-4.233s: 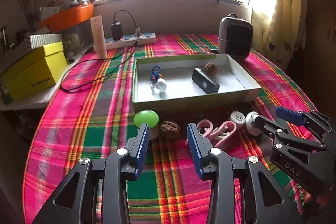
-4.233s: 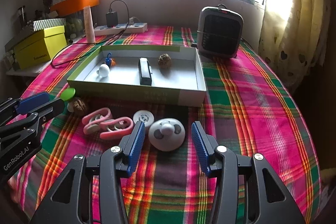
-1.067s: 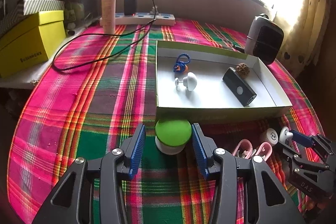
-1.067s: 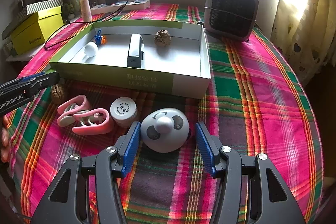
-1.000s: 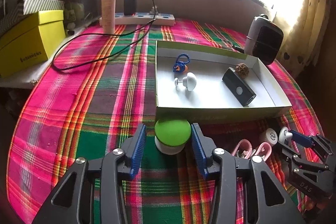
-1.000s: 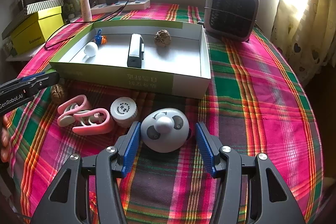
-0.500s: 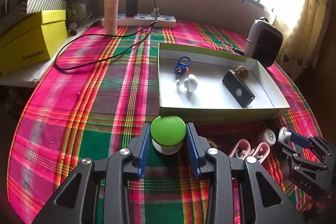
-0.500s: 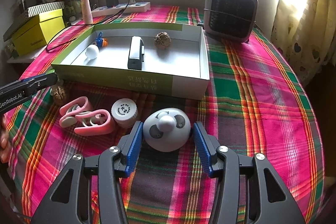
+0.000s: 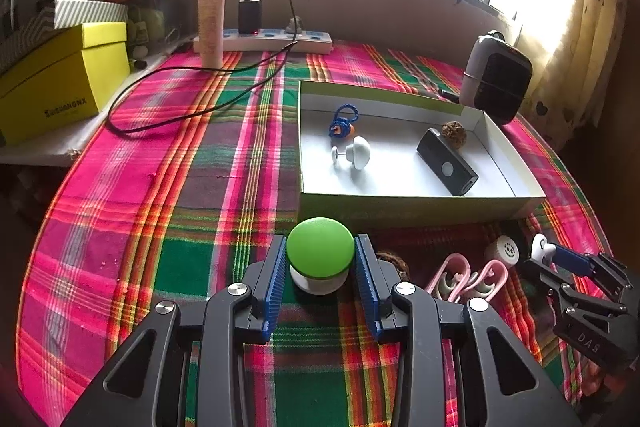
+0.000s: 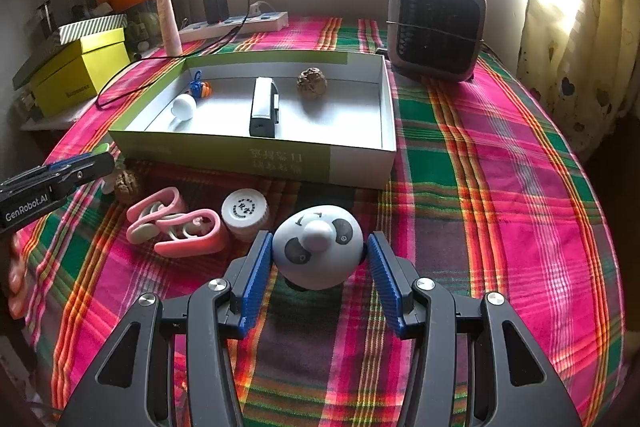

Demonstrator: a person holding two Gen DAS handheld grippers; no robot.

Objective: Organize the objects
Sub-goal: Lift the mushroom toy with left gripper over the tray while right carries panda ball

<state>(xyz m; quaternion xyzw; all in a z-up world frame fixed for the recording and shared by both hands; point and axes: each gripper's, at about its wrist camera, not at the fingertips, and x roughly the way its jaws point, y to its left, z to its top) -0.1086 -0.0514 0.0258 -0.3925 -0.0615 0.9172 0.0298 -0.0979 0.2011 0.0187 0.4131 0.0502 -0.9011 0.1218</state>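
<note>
My left gripper (image 9: 321, 263) is shut on a green-capped mushroom toy (image 9: 321, 253), held just in front of the open box (image 9: 400, 201). My right gripper (image 10: 318, 259) is shut on a white panda-faced round toy (image 10: 318, 245), lifted a little off the cloth. The box (image 10: 256, 157) holds a black device (image 10: 264, 107), a white mushroom toy (image 10: 183, 105), a blue-orange charm (image 10: 200, 87) and a walnut (image 10: 311, 79). On the cloth lie two pink clips (image 10: 176, 223), a white cap (image 10: 245, 209) and a walnut (image 10: 128, 183).
A small grey heater (image 10: 436, 27) stands behind the box at the right. A power strip (image 9: 272, 41) with a black cable, a tube (image 9: 211, 23) and a yellow box (image 9: 60, 83) sit at the back left. The plaid table edge curves round close in front.
Both grippers moved forward and closed: the left on the green mushroom toy, the right on the panda toy. Both toys have since risen slightly off the cloth.
</note>
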